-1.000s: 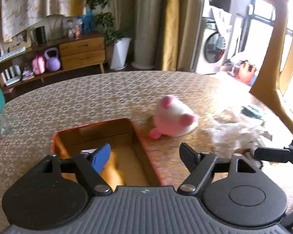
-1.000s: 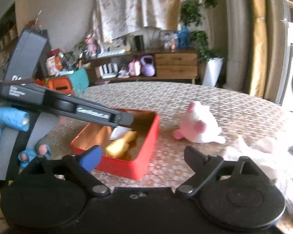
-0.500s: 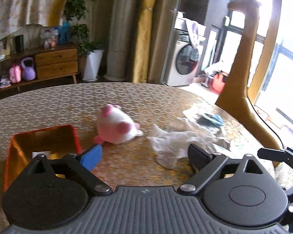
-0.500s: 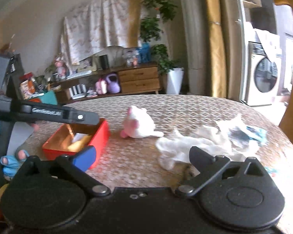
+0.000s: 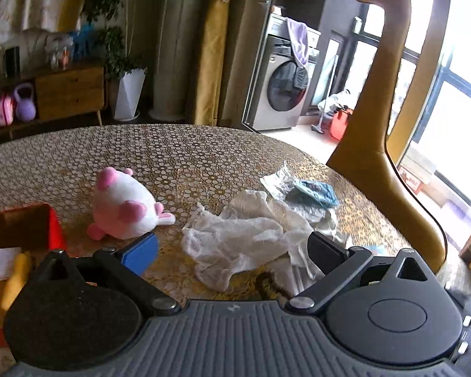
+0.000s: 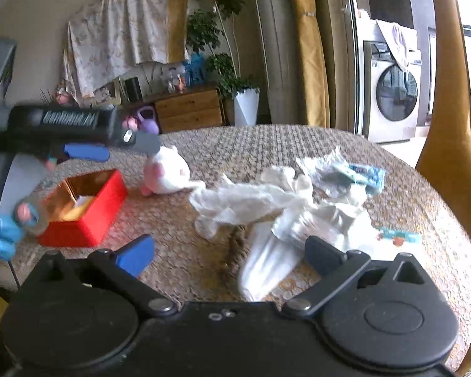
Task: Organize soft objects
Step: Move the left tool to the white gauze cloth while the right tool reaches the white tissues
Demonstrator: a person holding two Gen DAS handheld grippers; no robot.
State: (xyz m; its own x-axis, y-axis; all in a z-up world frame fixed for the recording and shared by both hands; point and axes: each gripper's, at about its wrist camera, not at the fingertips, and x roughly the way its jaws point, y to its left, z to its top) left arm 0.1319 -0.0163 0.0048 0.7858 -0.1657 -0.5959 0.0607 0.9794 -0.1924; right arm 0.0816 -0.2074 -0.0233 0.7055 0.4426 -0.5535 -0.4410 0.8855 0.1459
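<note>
A white and pink plush toy lies on the round patterned table; it also shows in the right wrist view. A crumpled white mesh cloth lies to its right, also seen from the right wrist. A red box at the left holds a yellow soft object and a white item. My left gripper is open and empty, above the cloth's near edge. My right gripper is open and empty, just short of the cloth.
A blue and clear wrapper lies beyond the cloth. A small colourful packet lies at the right. A tall yellow giraffe figure stands past the table's right edge. The left gripper's body is raised above the red box.
Both grippers have swung right, from over the red box toward the white cloth. The box has slid to the left edge of both views. Both stay open.
</note>
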